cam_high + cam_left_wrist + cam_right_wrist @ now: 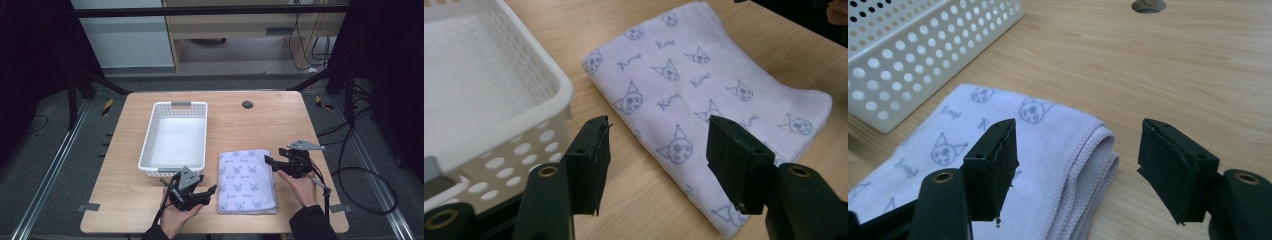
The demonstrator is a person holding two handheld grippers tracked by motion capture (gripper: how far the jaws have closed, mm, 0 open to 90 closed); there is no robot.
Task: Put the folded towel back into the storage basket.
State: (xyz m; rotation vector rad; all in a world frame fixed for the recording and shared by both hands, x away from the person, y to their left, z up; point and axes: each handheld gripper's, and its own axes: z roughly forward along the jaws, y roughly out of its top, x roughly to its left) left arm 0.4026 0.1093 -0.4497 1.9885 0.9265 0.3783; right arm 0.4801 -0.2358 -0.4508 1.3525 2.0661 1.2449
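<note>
A folded pale lilac towel [247, 181] printed with small cat faces lies flat on the wooden tabletop [260, 125], in the lower middle of the high view, just right of a white perforated basket [175, 137] that sits at the centre left.

The left gripper [207, 192] hovers at the towel's lower left edge in the high view, its jaws pointing toward the cloth. In the left gripper view the two black jaws stand well apart with nothing clamped; the towel [704, 95] runs from the upper middle down to the lower right of the frame, and its near folded edge passes between the jaws. The right-hand jaw overlaps the cloth in the picture, while the left-hand jaw sits over bare wood beside the basket wall [504, 120]. Whether either jaw touches the towel cannot be told.

The right gripper [270, 161] is at the towel's upper right corner in the high view. In the right gripper view its jaws are also apart and hold nothing; the towel's layered corner [1068, 165] lies between them at lower centre, closer to the left-hand jaw, with bare tabletop under the right-hand one. The basket [923, 55] fills the upper left there.
</note>
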